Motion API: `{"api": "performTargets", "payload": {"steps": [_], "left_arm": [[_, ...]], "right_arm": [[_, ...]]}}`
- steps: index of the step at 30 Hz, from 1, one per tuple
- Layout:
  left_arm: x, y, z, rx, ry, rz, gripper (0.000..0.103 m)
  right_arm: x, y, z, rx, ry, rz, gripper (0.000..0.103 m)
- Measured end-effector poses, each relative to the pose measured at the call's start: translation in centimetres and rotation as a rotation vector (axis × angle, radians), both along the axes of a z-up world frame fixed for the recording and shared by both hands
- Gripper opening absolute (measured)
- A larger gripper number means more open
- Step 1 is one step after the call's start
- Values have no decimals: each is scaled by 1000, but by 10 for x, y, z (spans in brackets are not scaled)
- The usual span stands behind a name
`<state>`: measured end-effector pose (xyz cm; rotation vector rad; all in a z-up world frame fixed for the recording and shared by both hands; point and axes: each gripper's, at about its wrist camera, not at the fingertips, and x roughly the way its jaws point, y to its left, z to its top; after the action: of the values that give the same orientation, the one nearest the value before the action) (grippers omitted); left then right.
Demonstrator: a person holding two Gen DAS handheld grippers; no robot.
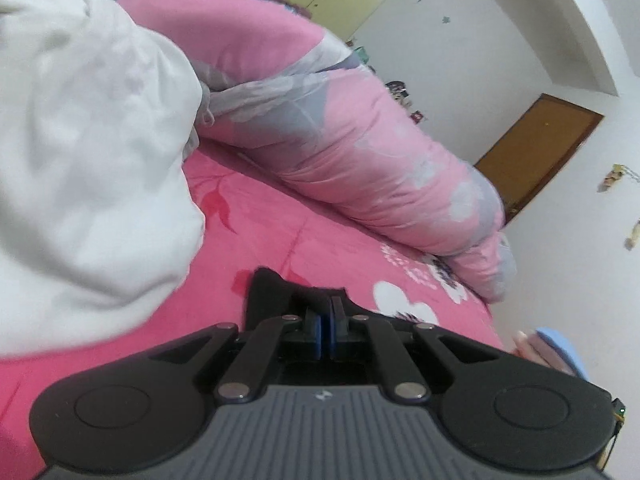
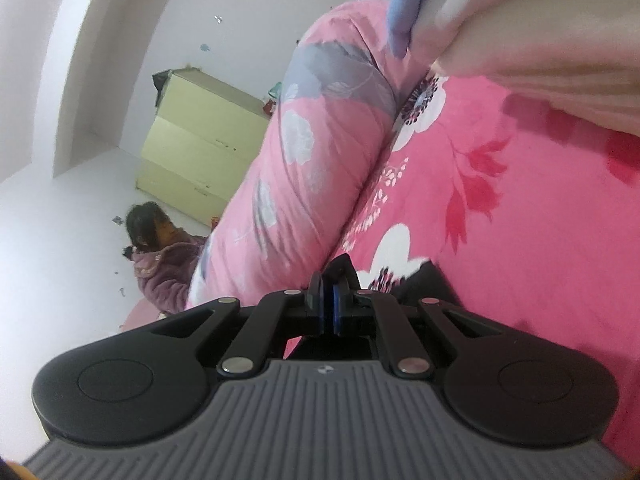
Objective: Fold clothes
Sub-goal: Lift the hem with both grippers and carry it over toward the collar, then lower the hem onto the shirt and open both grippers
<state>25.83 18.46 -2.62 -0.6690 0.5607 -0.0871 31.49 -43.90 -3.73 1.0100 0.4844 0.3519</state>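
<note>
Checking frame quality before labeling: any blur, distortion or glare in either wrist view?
Left wrist: white garment is motion-smeared and soft; left gripper stays sharp, jaws shut; door leans from fisheye bending. Right wrist: pale cloth at top is blurred; right gripper is crisp and shut; yellow cabinet tilts. Flat indoor light, no glare in either.

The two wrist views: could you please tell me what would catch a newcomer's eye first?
A bright pink floral bedsheet fills both views, with a long rolled pink-and-grey quilt lying across it. A bulky white fleece garment looms at the left in the left wrist view, beside the shut left hand-held gripper.
</note>
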Motion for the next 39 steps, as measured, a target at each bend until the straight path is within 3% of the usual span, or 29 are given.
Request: {"api": "performTargets", "payload": {"steps": [13, 17, 19, 22, 24, 26, 30, 34, 39], "left_arm": [[105, 9, -59, 0, 57, -29, 6], [119, 24, -76, -82, 85, -11, 19], [120, 32, -79, -129, 69, 2, 30], [119, 34, -76, -146, 56, 8, 40], [118, 31, -72, -136, 60, 13, 47], [113, 27, -67, -116, 68, 19, 53], [95, 22, -49, -73, 88, 48, 64], [64, 18, -23, -36, 94, 66, 64], [11, 3, 3, 26, 126, 17, 65]], "right_arm": [[130, 7, -66, -10, 81, 46, 3], [160, -3, -102, 101, 163, 85, 8], [168, -11, -116, 161, 207, 74, 10], [168, -20, -123, 207, 200, 46, 16], [163, -23, -116, 192, 183, 34, 37], [156, -24, -107, 166, 179, 26, 48], [135, -13, -84, 24, 214, 36, 55], [103, -1, -65, -77, 243, 70, 55], [44, 6, -33, -184, 204, 91, 55]]}}
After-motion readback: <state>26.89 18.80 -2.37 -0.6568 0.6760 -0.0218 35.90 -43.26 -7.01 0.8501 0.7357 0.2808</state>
